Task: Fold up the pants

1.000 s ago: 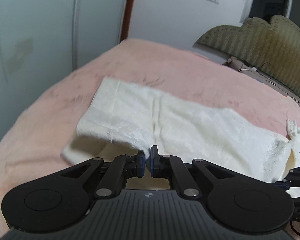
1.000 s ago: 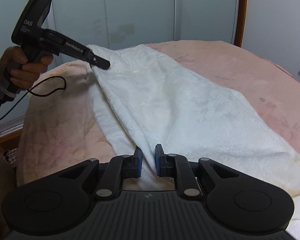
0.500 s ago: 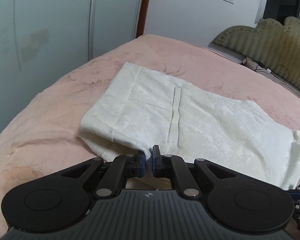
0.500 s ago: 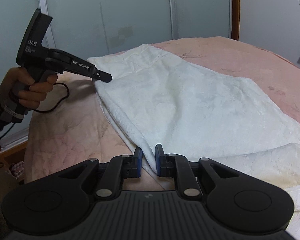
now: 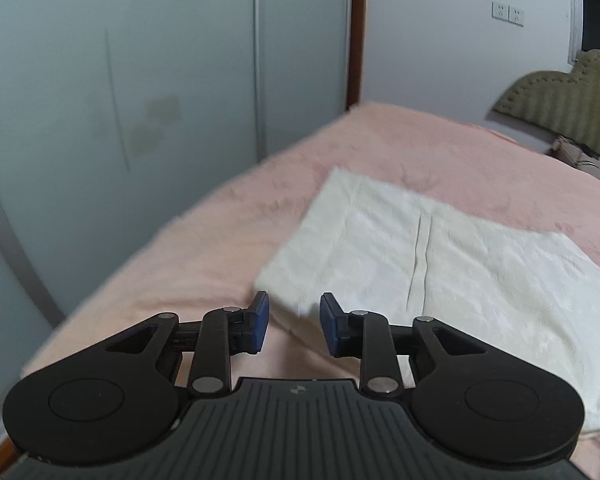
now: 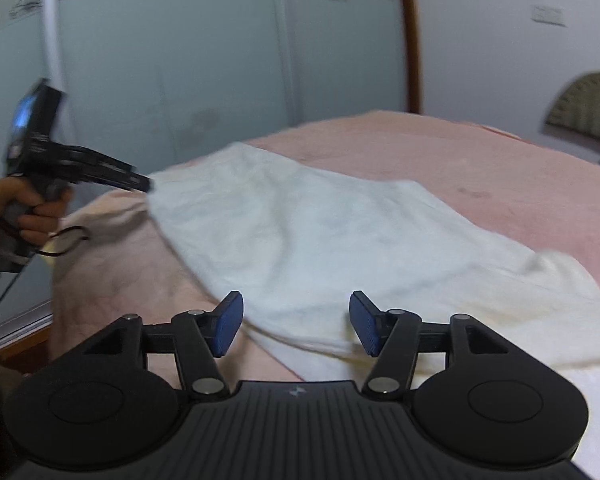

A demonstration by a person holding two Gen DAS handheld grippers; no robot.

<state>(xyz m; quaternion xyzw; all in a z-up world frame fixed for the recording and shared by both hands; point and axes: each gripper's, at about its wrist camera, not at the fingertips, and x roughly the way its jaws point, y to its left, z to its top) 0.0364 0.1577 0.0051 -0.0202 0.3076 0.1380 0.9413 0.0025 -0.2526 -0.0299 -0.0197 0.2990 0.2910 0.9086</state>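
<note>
Left wrist view: both grippers stand open over white pants [image 5: 440, 264] laid on the pink bed [image 5: 204, 248], one fold apparently set down.

Left gripper [image 5: 294, 322] gapes at the near corner; right gripper [image 6: 296, 322] gapes at the near hem, gripping nothing. Next likely calls for regrasping an end to fold across. Only the right wrist view shows the hand [image 6: 28, 208] holding the left gripper; only the left shows the pocket seam.

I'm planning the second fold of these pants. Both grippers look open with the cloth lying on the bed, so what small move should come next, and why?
Probably lower the open right gripper onto the near edge of the white textured pants and close. The open left gripper holds nothing either, and the pants lie folded lengthwise on the pink fuzzy blanket, so a fresh grip comes first.
</note>
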